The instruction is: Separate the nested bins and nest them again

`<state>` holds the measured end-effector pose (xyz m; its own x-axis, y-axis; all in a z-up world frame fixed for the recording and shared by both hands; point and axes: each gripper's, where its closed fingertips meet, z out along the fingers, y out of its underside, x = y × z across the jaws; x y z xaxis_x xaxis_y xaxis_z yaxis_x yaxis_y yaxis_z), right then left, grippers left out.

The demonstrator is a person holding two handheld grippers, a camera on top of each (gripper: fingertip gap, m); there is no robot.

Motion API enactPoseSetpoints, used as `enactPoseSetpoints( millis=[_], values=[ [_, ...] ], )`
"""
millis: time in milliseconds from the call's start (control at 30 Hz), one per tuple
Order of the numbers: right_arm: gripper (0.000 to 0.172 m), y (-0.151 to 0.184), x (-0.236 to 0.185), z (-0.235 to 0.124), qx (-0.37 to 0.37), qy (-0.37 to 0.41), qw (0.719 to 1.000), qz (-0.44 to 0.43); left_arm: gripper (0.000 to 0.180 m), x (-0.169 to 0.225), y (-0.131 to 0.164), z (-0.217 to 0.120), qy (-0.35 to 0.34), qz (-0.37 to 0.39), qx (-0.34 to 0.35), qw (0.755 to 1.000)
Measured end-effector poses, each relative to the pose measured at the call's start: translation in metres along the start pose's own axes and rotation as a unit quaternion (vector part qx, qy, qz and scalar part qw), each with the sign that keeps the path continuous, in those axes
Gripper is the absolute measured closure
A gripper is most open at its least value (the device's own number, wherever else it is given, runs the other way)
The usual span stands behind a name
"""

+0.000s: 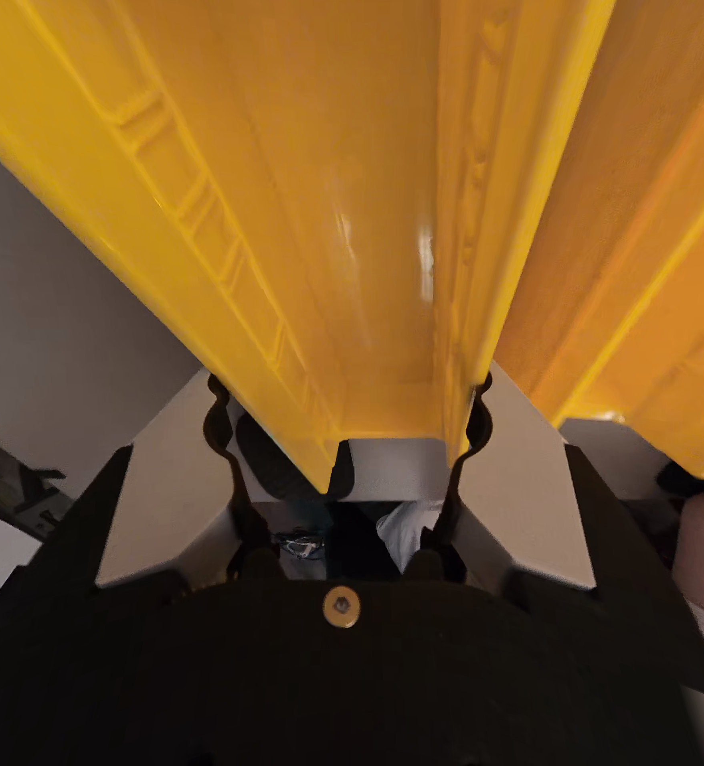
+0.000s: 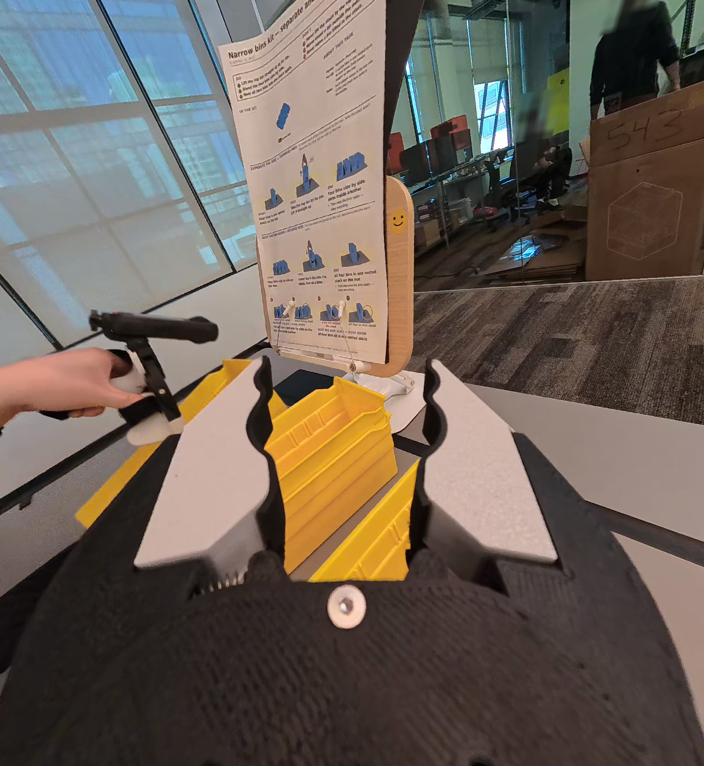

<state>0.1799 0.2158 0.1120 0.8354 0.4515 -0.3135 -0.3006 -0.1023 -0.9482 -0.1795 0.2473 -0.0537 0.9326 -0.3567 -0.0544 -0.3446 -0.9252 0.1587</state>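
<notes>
Wooden stand [image 2: 400,265] behind yellow bins [image 2: 333,452]

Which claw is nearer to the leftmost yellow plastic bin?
Left. Left claw sits at the leftmost yellow plastic bin's end; right claw hangs back, facing the nested yellow bins.

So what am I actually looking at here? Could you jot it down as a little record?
Setting: grey table by windows, with an instruction sheet on a stand
Bins: all yellow; a nested stack, with a loose bin beside it
Left gripper: a yellow bin between its fingers, both pads at its sides
Right gripper: open above the nested stack, holding nothing
</notes>
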Motion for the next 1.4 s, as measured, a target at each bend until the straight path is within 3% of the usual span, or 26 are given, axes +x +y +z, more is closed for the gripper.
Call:
enactPoseSetpoints(
  millis=[233, 333, 600, 700, 800, 867, 967, 1033, 1133, 1167, 1267, 1400],
  values=[
    [0.098, 0.009, -0.002, 0.008, -0.018, 0.004, 1.000, -0.010, 0.058, -0.023, -0.022, 0.044, 0.002, 0.003, 0.001, 1.000],
    [0.098, 0.014, -0.001, 0.012, -0.027, 0.007, 1.000, -0.012, 0.060, -0.026, -0.035, 0.041, 0.000, 0.002, 0.036, 0.999],
    [0.098, 0.019, 0.001, 0.016, -0.036, 0.012, 0.999, -0.016, 0.051, -0.026, -0.045, 0.042, 0.003, 0.024, 0.053, 0.998],
    [0.098, 0.020, 0.002, 0.016, -0.038, 0.014, 0.999, -0.018, 0.040, -0.022, -0.045, 0.031, 0.020, 0.016, 0.068, 0.997],
    [0.098, 0.020, 0.004, 0.016, -0.037, 0.015, 0.999, -0.017, 0.039, -0.017, -0.056, -0.008, 0.018, 0.019, 0.153, 0.988],
    [0.098, 0.020, 0.006, 0.017, -0.037, 0.017, 0.999, -0.015, 0.050, 0.000, -0.062, -0.039, 0.024, 0.040, 0.222, 0.974],
    [0.098, 0.021, 0.008, 0.017, -0.040, 0.020, 0.999, -0.015, 0.074, 0.064, -0.053, -0.059, 0.107, 0.099, 0.261, 0.954],
    [0.098, 0.021, 0.008, 0.016, -0.040, 0.020, 0.999, -0.014, 0.076, 0.089, -0.044, -0.049, 0.120, 0.116, 0.235, 0.958],
    [0.098, 0.020, 0.005, 0.016, -0.037, 0.016, 0.999, -0.015, 0.085, 0.097, -0.040, -0.019, 0.078, 0.129, 0.187, 0.971],
    [0.098, 0.019, 0.004, 0.016, -0.037, 0.015, 0.999, -0.016, 0.096, 0.098, -0.038, -0.009, 0.071, 0.131, 0.171, 0.974],
    [0.098, 0.018, 0.001, 0.016, -0.036, 0.009, 0.999, -0.016, 0.171, 0.111, -0.028, 0.010, 0.107, 0.142, 0.131, 0.975],
    [0.098, 0.019, -0.001, 0.017, -0.036, 0.004, 0.999, -0.014, 0.172, 0.110, -0.020, 0.012, 0.094, 0.127, 0.141, 0.977]
  ],
)
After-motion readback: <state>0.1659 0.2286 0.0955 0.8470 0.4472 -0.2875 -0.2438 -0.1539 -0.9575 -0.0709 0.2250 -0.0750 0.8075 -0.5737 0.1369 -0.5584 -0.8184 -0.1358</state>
